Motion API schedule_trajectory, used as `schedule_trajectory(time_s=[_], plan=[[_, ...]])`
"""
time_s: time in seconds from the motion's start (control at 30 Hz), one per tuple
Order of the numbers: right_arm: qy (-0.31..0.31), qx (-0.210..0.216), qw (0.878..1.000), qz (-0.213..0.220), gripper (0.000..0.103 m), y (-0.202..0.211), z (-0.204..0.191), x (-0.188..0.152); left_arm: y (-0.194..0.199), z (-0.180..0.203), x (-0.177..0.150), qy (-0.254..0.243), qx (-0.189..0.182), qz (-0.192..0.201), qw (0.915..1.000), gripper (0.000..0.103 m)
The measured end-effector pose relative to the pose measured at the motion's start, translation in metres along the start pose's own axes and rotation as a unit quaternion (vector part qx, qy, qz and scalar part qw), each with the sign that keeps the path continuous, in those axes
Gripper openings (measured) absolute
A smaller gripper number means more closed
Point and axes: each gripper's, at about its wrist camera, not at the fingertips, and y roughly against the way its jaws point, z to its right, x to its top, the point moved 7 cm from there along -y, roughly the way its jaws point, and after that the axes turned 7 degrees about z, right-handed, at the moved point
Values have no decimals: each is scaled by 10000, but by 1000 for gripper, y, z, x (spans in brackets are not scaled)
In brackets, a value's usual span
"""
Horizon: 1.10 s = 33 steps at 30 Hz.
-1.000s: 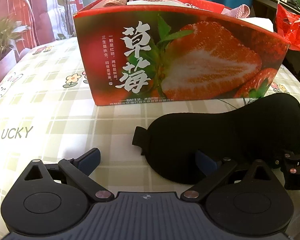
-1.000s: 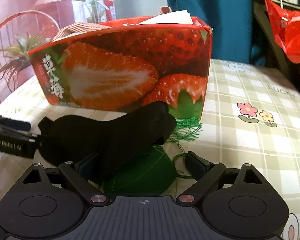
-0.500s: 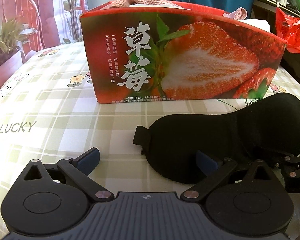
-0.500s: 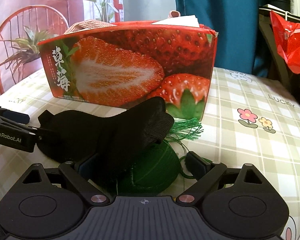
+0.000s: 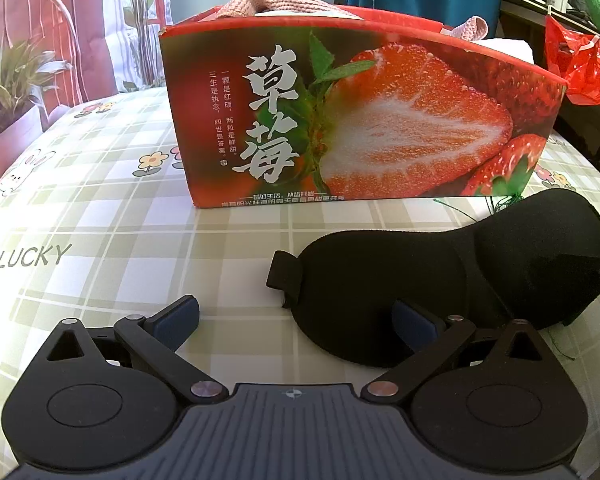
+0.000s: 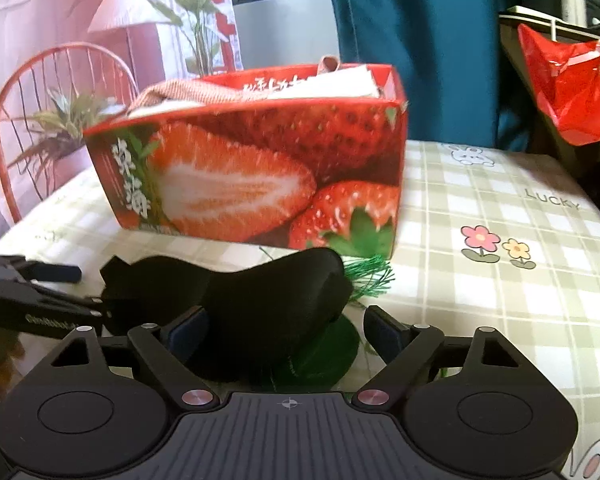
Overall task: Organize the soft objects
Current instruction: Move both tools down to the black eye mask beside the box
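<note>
A black padded eye mask [image 5: 440, 276] lies on the checked tablecloth in front of a red strawberry box [image 5: 360, 120]. My left gripper [image 5: 296, 316] is open; its right finger rests over the mask's near edge, its left finger over bare cloth. In the right wrist view the mask [image 6: 260, 300] lies between the fingers of my open right gripper [image 6: 286, 332], on top of a green tasselled piece [image 6: 332, 354]. The box [image 6: 260, 172] holds a pink knitted cloth [image 6: 172, 94] and white items.
A red plastic bag [image 5: 580, 68] hangs at the right. A red wire chair [image 6: 40, 100] and potted plant [image 5: 8, 80] stand beyond the table's left edge. A teal fabric [image 6: 412, 40] hangs behind the box. My left gripper [image 6: 32, 300] shows at the left of the right wrist view.
Both views have pulled back and risen slightly, so the box top shows more. The mask has stayed on the cloth, and both grippers have stayed open.
</note>
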Motion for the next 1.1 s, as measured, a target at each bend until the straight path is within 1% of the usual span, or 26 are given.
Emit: schedule_trajectory(time_s=[0.1, 0.2, 0.33, 0.53, 0.57, 0.6, 0.67, 0.77, 0.9, 0.97, 1.03, 1.1], plan=[[-202, 25, 9998, -34, 70, 5, 6, 2, 0, 0, 0, -1, -4, -1, 10000, 103], [-342, 16, 9994, 8, 67, 8, 9, 4, 0, 0, 0, -3, -6, 0, 10000, 103], [-305, 45, 9995, 119, 63, 11, 6, 11, 0, 0, 0, 1, -1, -4, 10000, 103], [-252, 176, 9991, 277, 46, 17, -2, 22, 0, 0, 0, -1, -5, 0, 10000, 103], [-207, 166, 9991, 317, 41, 19, -3, 24, 0, 0, 0, -2, -6, 0, 10000, 103], [-177, 144, 9991, 355, 33, 20, -3, 26, -1, 0, 0, -1, -6, -3, 10000, 103], [-171, 62, 9988, 452, 21, 23, -1, 31, 0, 0, 0, 5, -13, -13, 10000, 103], [-267, 41, 9986, 459, 18, 24, 3, 32, 0, 0, 1, 29, -18, -17, 10000, 103], [-313, 0, 9987, 395, 18, 23, 6, 25, 1, -2, 2, 144, -57, 14, 9999, 102], [-341, -10, 9987, 378, 17, 23, 8, 23, 1, -4, 4, 299, -142, 46, 9994, 102], [-365, -5, 9986, 378, 17, 22, 9, 22, 1, -5, 6, 506, -312, 88, 9982, 102], [-369, 16, 9986, 376, 17, 21, 9, 21, 1, -7, 6, 625, -351, 114, 9974, 102]])
